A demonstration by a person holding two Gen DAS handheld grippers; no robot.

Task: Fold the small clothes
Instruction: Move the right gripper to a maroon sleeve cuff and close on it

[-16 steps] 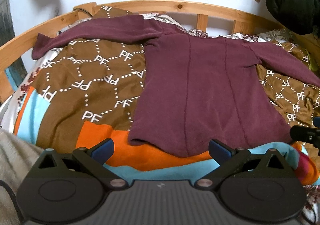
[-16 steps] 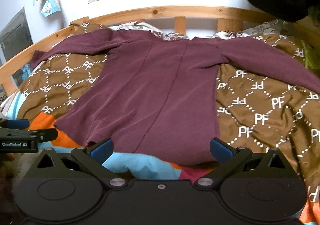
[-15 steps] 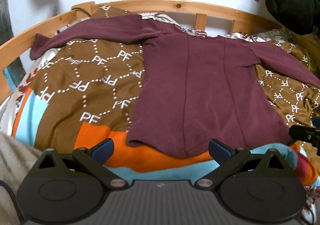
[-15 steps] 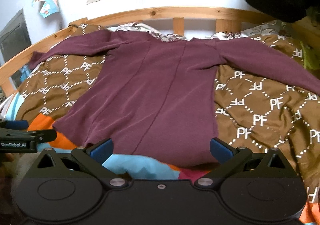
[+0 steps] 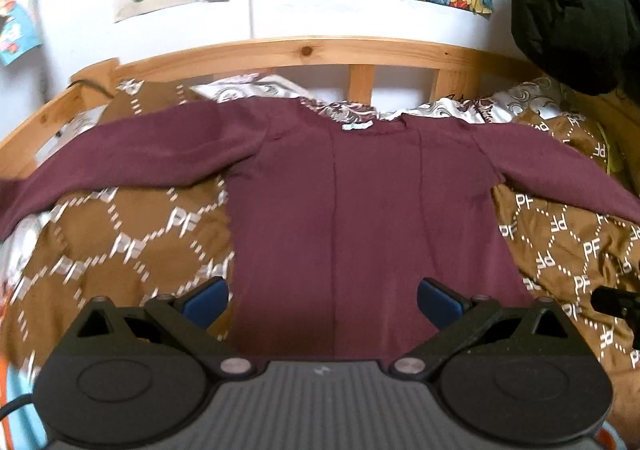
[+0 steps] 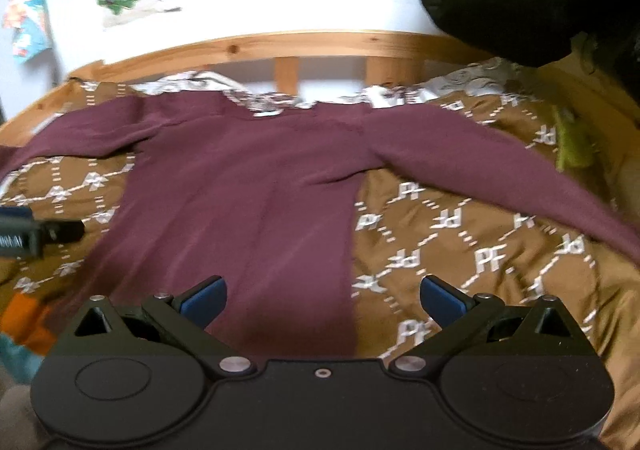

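A maroon long-sleeved top (image 5: 360, 217) lies flat on the bed, neck toward the headboard, both sleeves spread out; it also shows in the right wrist view (image 6: 256, 201). My left gripper (image 5: 322, 300) is open and empty, hovering over the top's lower body, its blue pads (image 5: 206, 300) straddling the left edge. My right gripper (image 6: 322, 300) is open and empty over the top's right edge. The hem is hidden under both grippers. The right gripper's tip (image 5: 616, 304) shows at the left view's right edge, and the left gripper's tip (image 6: 36, 236) at the right view's left edge.
The brown quilt with white PF lettering (image 5: 132, 250) covers the bed. A wooden headboard rail (image 5: 320, 49) runs along the back wall. A black garment (image 5: 576, 9) hangs at upper right. A yellow-green item (image 6: 572, 145) lies at the right side.
Both grippers have moved forward over the top toward the headboard; the hem and the orange and blue quilt patches have dropped out of view. Both stay open.
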